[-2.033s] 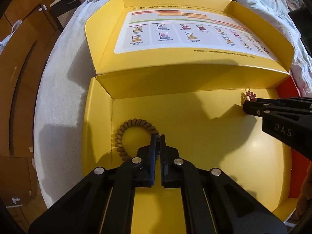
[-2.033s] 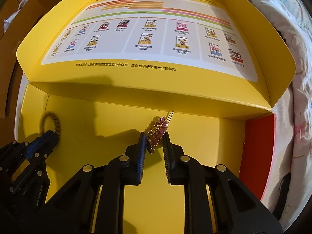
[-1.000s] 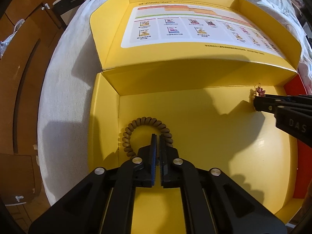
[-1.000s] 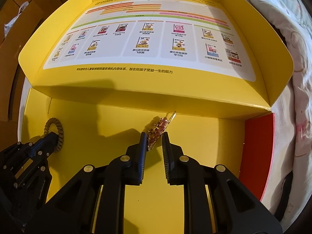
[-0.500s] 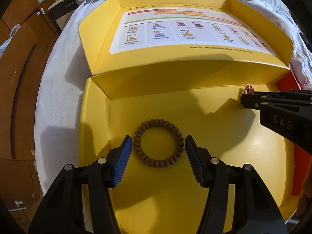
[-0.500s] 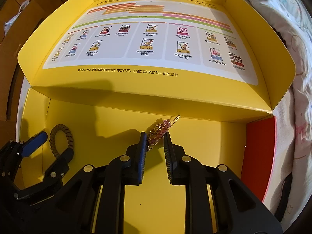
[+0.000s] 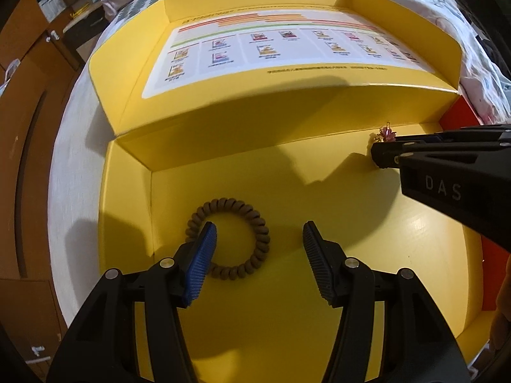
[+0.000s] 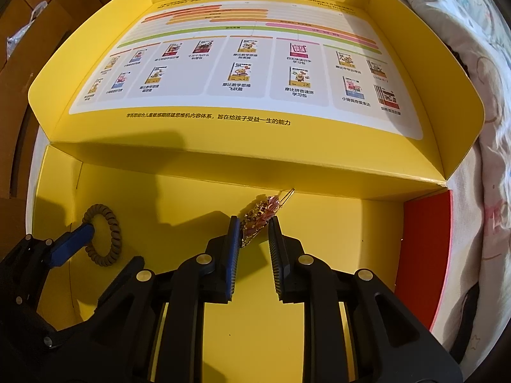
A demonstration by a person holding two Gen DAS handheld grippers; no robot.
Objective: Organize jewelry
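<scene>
We are placing jewelry into the open yellow cardboard box (image 7: 367, 287) on the bed. Our left tool (image 7: 259, 257) is standing released above the brown coiled hair tie (image 7: 227, 236), which is lying flat on the box floor at lower left of the frame. Our right tool (image 8: 254, 244) is clenching the pink and gold beaded hair clip (image 8: 259, 215) near the back wall. Next, we judge, the clip needs lowering and letting go, apart from the tie.

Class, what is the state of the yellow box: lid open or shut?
Open. The yellow box has its lid folded back, printed inner face showing, and the brown hair tie lies exposed on its floor.
</scene>
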